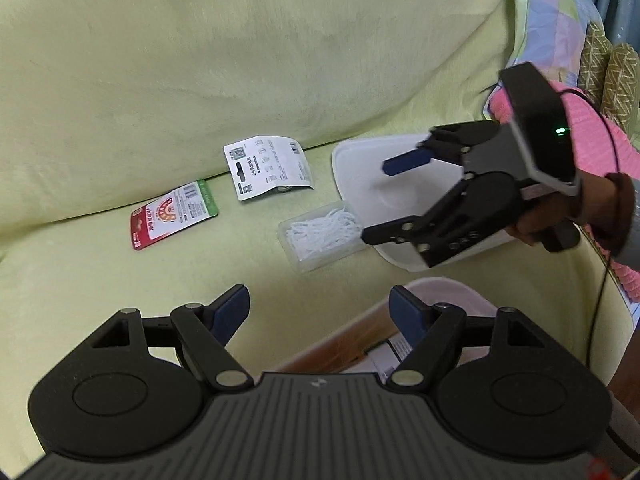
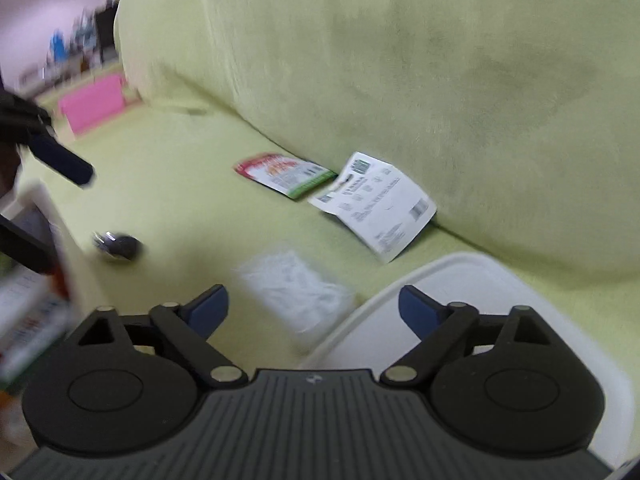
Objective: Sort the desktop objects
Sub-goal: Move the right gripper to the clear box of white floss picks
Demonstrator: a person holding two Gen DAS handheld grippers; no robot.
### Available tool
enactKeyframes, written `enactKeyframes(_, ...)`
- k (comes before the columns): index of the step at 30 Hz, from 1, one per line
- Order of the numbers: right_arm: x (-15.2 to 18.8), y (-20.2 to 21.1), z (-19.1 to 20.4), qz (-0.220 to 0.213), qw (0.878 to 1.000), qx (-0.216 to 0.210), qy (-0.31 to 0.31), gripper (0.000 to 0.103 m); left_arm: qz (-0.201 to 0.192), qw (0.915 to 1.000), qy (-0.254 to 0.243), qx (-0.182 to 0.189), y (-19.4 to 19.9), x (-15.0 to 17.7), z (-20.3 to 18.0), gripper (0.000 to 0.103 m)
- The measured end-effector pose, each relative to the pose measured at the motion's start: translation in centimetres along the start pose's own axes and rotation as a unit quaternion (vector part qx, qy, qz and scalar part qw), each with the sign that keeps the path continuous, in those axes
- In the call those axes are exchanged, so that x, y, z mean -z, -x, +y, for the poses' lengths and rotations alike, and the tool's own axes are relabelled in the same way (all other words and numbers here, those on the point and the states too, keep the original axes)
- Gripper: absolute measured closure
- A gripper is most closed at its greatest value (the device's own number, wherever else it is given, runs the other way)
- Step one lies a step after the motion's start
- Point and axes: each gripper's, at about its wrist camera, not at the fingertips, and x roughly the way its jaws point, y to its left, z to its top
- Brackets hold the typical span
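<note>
Right under your left gripper [image 1: 318,312], its fingers spread wide with nothing between them, sits the storage box [image 1: 460,292], its rim just below the right finger and some printed packets showing inside. Take that box as your anchor. Just beyond it your right gripper [image 1: 374,200] hangs in the air, fingers apart and empty too, hovering over the white lid [image 1: 360,160] and pointing toward the clear case of floss picks [image 1: 320,236], which lies partly tucked against the lid's near edge. In the right wrist view the picture smears, so you look to be mid-swing.

Further from the box, on the green sofa cover [image 1: 160,80], lies the red and green packet [image 1: 174,214], flat, and beside it, closer to the lid, the white card pack [image 1: 268,166] with one corner curled up against the backrest. Off to the box's far left, seen only from the right wrist, a small dark round thing [image 2: 118,246] sits alone; too blurred to name.

Some goods are in the box, some out on the cushion. My read: if the floss case is your target, slow down, square the fingers across its short sides, and come in low, because that soft cover will let it sink and tip.
</note>
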Motion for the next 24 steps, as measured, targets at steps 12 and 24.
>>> enactKeyframes(12, 0.5, -4.1, 0.7, 0.054, 0.989, -0.037, 0.133, 0.036, 0.014, 0.9993, -0.029, 0.018, -3.9, -2.1, 1.2, 0.026)
enactKeyframes(24, -1.8, -3.9, 2.3, 0.065, 0.978, -0.056, 0.19, 0.047, 0.015, 0.9996, -0.012, 0.02, -4.0, -1.2, 2.9, 0.026)
